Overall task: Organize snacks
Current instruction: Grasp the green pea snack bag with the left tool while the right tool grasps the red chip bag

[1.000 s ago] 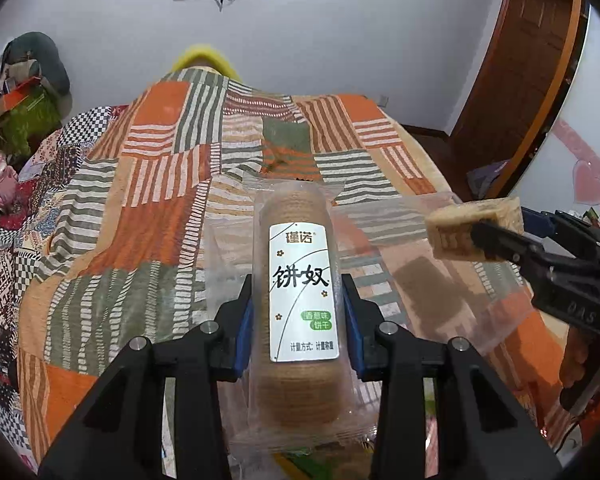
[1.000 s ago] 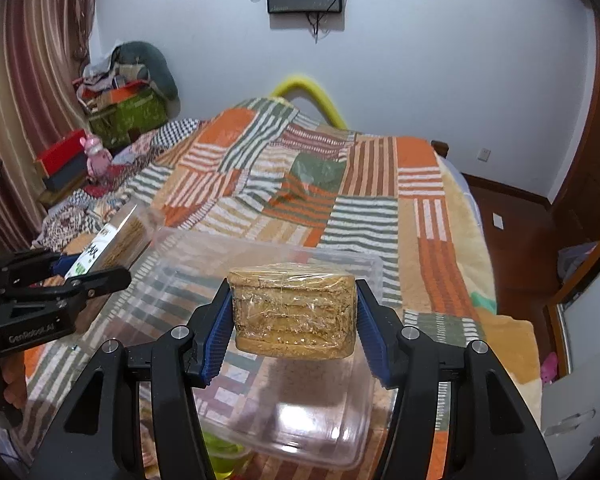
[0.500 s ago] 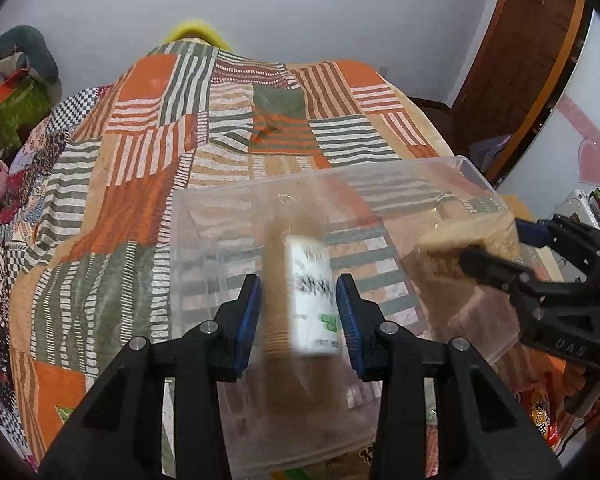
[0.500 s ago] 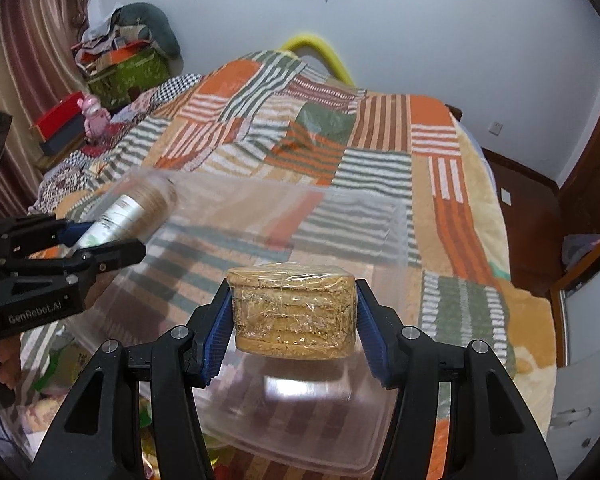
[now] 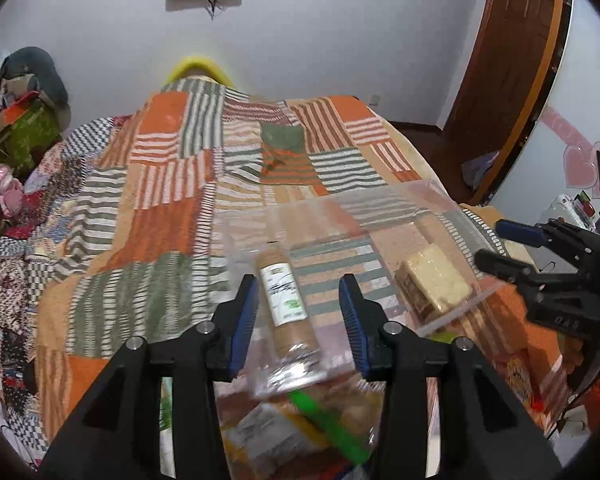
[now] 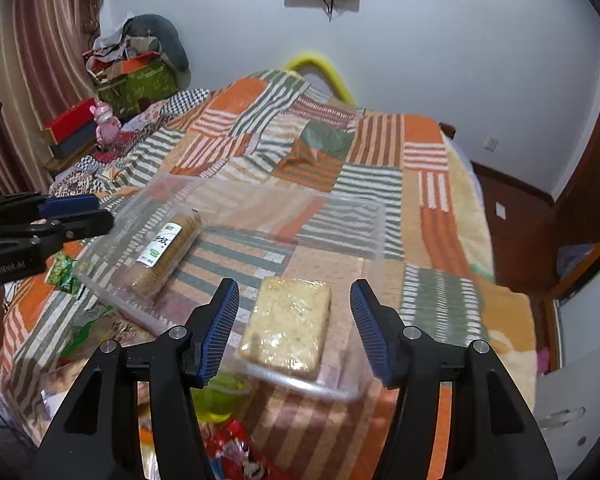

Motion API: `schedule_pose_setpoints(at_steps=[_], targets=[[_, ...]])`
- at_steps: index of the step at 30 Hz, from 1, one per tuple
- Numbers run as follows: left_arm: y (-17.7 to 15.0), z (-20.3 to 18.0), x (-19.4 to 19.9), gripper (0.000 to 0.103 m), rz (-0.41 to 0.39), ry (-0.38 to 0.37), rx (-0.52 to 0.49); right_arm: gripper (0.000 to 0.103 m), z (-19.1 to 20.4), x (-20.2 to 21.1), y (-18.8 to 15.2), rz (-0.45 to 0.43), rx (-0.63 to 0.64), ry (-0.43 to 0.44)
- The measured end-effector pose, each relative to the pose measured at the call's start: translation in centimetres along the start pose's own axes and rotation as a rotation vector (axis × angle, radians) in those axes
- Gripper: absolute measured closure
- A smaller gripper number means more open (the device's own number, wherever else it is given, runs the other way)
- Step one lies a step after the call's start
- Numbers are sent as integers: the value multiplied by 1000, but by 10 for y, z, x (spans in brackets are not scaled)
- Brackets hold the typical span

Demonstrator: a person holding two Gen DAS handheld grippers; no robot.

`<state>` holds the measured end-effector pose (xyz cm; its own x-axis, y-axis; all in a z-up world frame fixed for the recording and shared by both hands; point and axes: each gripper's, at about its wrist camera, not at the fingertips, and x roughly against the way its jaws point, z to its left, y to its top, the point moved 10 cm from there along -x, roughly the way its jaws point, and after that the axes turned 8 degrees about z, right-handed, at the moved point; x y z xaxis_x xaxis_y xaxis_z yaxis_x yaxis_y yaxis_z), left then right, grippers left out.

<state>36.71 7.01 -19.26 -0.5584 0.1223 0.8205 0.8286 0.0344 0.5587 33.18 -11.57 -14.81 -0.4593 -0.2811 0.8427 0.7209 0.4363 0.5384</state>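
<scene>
Done: I see the biscuit roll (image 5: 286, 304) and cake block (image 6: 286, 322) lying in the clear box (image 6: 374, 220) — two snacks in.
Left gripper (image 5: 298, 320): jaws opening, clear of the roll.
Right gripper (image 6: 294, 326): jaws released.
Left: loose packets (image 6: 228, 452) on the bed (image 6: 436, 216).

Even, soft indoor light, strong fisheye bending with dark vignetted corners, motion blur on the snack packets (image 5: 300, 428) nearest the lens, faint glare on the clear container (image 6: 364, 216)

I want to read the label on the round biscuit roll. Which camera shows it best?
The right wrist view: the biscuit roll lies sharp in the clear box. In the left wrist view it is near but motion-blurred.
</scene>
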Motion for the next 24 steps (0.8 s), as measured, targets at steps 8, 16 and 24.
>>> schedule_pose_setpoints(at_steps=[8, 16, 24], targets=[[-37, 61, 31, 43, -10, 97, 43, 42, -4, 32, -23, -45, -31, -18], [-94, 121, 13, 43, 91, 142, 157, 33, -3, 40, -60, -25, -67, -58], [-123, 143, -23, 42, 151, 132, 197, 32, 0, 21, -108, 80, -124, -66]])
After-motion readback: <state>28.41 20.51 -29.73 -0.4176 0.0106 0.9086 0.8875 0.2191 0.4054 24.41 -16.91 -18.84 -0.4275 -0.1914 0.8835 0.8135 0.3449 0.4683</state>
